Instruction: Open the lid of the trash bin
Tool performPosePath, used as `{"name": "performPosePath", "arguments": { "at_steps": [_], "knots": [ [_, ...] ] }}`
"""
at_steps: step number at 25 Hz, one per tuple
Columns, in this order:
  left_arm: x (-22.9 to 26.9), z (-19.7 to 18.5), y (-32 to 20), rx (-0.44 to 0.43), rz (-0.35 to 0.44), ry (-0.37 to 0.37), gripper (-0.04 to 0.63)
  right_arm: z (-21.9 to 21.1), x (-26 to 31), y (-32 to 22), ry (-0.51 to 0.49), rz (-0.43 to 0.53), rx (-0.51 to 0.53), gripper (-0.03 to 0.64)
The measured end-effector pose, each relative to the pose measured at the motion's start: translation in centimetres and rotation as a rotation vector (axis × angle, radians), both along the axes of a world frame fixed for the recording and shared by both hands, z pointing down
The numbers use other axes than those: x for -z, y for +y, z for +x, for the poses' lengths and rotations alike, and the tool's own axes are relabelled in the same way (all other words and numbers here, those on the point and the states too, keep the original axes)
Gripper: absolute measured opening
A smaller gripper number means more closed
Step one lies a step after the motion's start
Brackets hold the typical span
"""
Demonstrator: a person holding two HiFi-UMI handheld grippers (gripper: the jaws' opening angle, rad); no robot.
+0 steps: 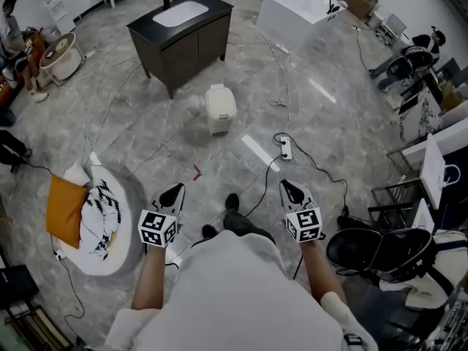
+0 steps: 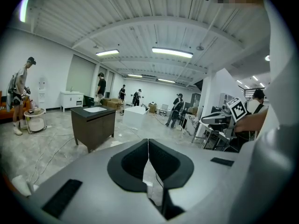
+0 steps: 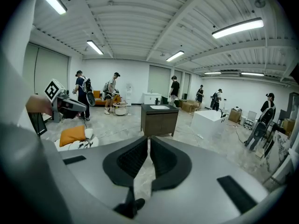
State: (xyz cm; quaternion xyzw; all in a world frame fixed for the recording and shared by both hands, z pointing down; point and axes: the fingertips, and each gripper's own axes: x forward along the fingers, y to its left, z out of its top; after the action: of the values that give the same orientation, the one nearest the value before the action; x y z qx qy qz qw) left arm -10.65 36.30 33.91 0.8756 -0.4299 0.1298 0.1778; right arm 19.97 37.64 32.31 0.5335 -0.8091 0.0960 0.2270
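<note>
Trash bin [image 1: 220,109] on marbled grey floor [image 1: 333,126]; sink cabinet [image 1: 191,46] nearby

No legible text, brand, number or sign found. Square black-and-white marker patterns, without lettering, on the cube [image 1: 157,227] of the left gripper [image 1: 176,189] and the cube [image 1: 303,224] of the right gripper [image 1: 289,187].

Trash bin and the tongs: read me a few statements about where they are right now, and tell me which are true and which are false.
1. The trash bin is closed. True.
2. The left tongs grip the bin. False: they are shut on nothing, well short of it.
3. The right tongs are shut and empty. True.
4. The bin stands on top of the dark sink cabinet. False: it stands on the floor in front of the cabinet.
5. An orange cushion lies to the person's left. True.
</note>
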Motion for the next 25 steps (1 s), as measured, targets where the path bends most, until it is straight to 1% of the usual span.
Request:
{"name": "performPosePath", "arguments": {
  "at_steps": [9, 25],
  "knots": [
    [-0.4, 0.7, -4.1, 0.027, -0.011, -0.019, 0.018, 0.0, -1.2, -5.3, -0.02, -0.021, 0.041, 0.038],
    [-1.7, 3.3, -13.1, 0.076, -0.038, -0.045, 0.018, 2.3, -3.4, -16.7, -0.05, -0.06, 0.101, 0.038]
  ]
}}
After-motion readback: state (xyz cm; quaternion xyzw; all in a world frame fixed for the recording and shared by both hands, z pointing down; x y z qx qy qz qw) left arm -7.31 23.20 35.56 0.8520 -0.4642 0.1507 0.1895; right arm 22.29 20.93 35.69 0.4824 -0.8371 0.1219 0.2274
